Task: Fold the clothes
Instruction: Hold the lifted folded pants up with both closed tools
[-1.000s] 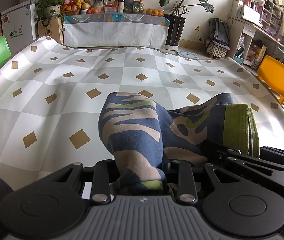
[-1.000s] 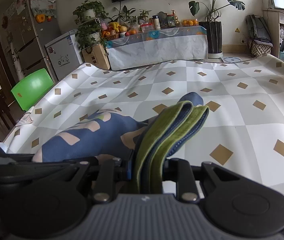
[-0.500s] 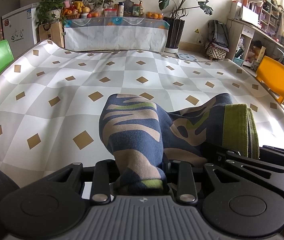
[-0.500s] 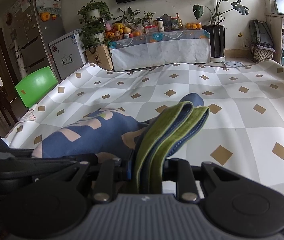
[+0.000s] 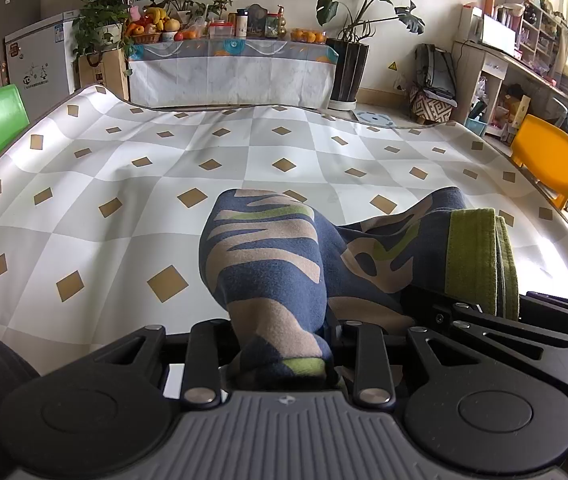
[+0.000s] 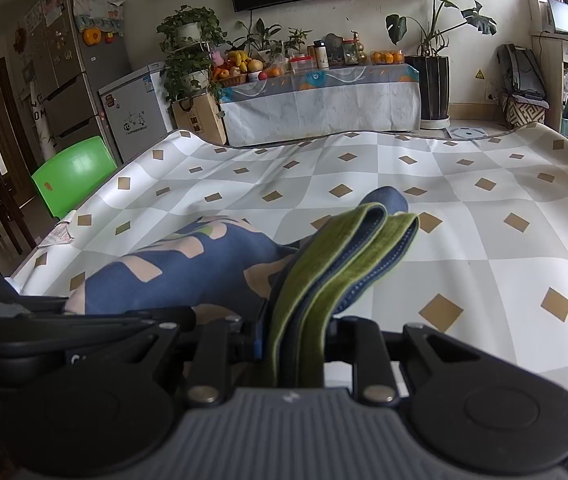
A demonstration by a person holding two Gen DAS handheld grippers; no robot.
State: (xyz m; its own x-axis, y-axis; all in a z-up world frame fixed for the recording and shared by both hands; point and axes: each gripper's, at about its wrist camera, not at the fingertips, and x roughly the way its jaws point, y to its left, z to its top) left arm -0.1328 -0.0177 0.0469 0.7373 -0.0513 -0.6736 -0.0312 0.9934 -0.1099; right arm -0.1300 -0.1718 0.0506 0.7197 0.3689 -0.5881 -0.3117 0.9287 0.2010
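The left claw (image 5: 282, 344) is clamped on a bunched fold of a navy garment (image 5: 268, 252) patterned with tan and green stripes; the cloth rises between its 2 black fingers (image 5: 204, 356) and humps up just ahead of them. The right claw (image 6: 296, 348) is clamped on the garment's olive-green hem band (image 6: 340, 256), which is doubled into several layers, navy lining showing between the green edges, and stands out forward and upward from the jaws. In the left wrist view the right claw sits close beside the left one, at the lower right, with the green band upright against it. The garment hangs between the 2 claws at the near edge of the worktop, whose checked grey and white cloth (image 5: 244, 152) with tan diamonds spreads away beyond it. A green chair (image 6: 72, 176) stands at the worktop's left side and an orange chair (image 5: 548, 160) at its right. A draped side table with fruit (image 6: 324, 96) lines the far wall.
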